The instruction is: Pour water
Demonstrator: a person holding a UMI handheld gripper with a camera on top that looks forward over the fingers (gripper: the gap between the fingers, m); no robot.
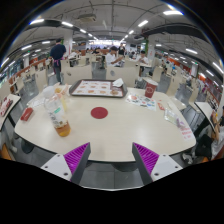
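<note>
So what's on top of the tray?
The tray beyond the red coaster shows only small dark patterned marks; whether they are items or print cannot be told. Gripper open, empty.

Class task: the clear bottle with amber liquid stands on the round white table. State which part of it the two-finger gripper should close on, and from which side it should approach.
Grip the bottle around its middle body, coming in level from the gripper's side. It stands upright with tall, roughly straight sides, so the open gripper can straddle it. It stands ahead and left of the fingers, so swing left first.
</note>
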